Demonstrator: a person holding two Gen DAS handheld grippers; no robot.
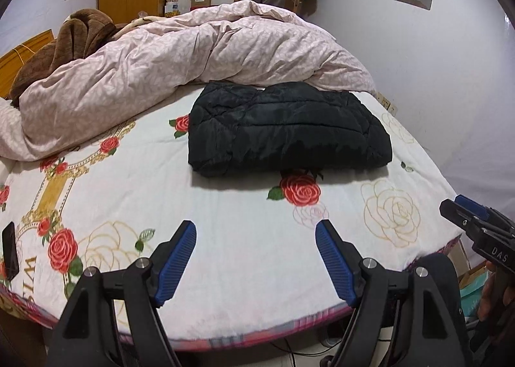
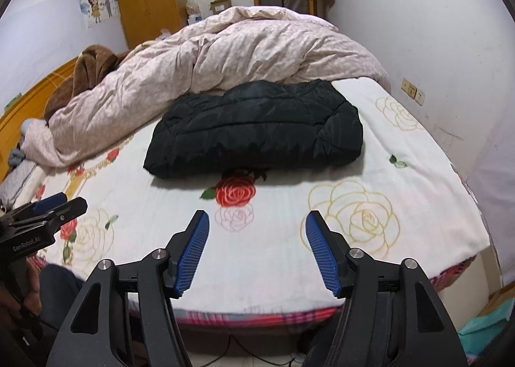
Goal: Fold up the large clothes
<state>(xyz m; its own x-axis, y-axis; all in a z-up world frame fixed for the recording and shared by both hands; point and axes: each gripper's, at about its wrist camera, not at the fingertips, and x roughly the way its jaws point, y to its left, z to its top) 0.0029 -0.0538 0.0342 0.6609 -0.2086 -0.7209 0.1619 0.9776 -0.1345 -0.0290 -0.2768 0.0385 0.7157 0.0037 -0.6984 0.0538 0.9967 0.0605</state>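
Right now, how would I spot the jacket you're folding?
Look at the bed with the rose-print sheet. Behind the red rose, against the pink quilt, lies the jacket: the only black, quilted, folded bundle there.

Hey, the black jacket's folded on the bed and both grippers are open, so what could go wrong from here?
1. The puffy black jacket may spring open; nothing holds its thick near fold down.
2. Its far edge touches the pink duvet, so another fold could snag the duvet.
3. A dark phone lies at the bed's left edge, where the left gripper might knock it off.
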